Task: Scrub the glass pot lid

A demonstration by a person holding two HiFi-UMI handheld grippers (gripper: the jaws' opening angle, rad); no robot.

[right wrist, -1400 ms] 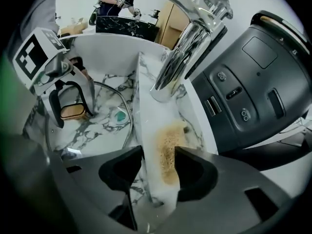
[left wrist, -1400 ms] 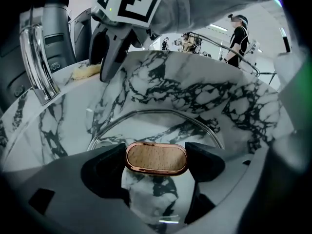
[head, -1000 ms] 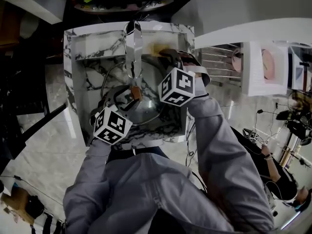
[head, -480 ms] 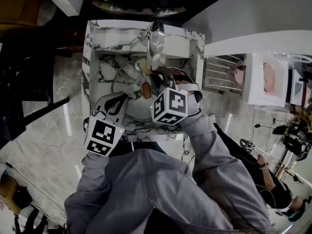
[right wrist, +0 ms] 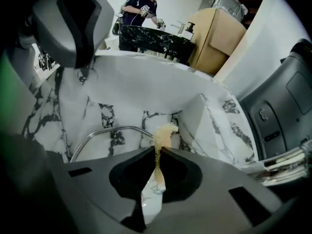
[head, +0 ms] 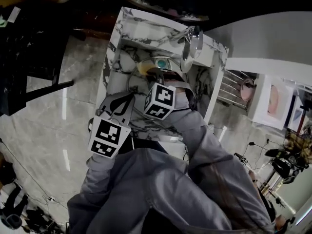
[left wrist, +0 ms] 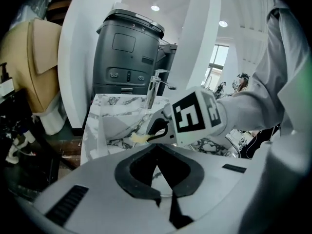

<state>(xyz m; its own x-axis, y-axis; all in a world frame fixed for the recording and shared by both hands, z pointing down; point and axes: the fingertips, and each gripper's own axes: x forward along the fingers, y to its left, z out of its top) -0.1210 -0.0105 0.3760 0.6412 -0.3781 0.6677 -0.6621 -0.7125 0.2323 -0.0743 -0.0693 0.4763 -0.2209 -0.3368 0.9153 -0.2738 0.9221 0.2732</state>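
Observation:
The glass pot lid lies in the marble sink (head: 117,57); its metal rim (right wrist: 105,129) curves just below my right gripper (right wrist: 158,152). That gripper is shut on a thin yellow scrub sponge (right wrist: 163,133), which sticks out past the jaws above the lid. In the head view the right gripper (head: 165,79) reaches into the basin. In the left gripper view its marker cube (left wrist: 200,116) and the sponge (left wrist: 139,138) show ahead. My left gripper (left wrist: 157,152) is shut with nothing between its jaws; it hangs at the sink's near edge (head: 123,101), apart from the lid.
A chrome faucet (head: 192,45) stands at the sink's far side, also ahead of the left gripper as the faucet (left wrist: 155,89). A dark grey bin (left wrist: 129,57) stands behind it. A dish rack (head: 231,94) sits right of the sink. A person (right wrist: 144,9) works at a far counter.
My left gripper has let go at the lid's knob, shut, and pulled back toward the sink's near edge. The right gripper has carried the sponge from the far right corner toward the middle.

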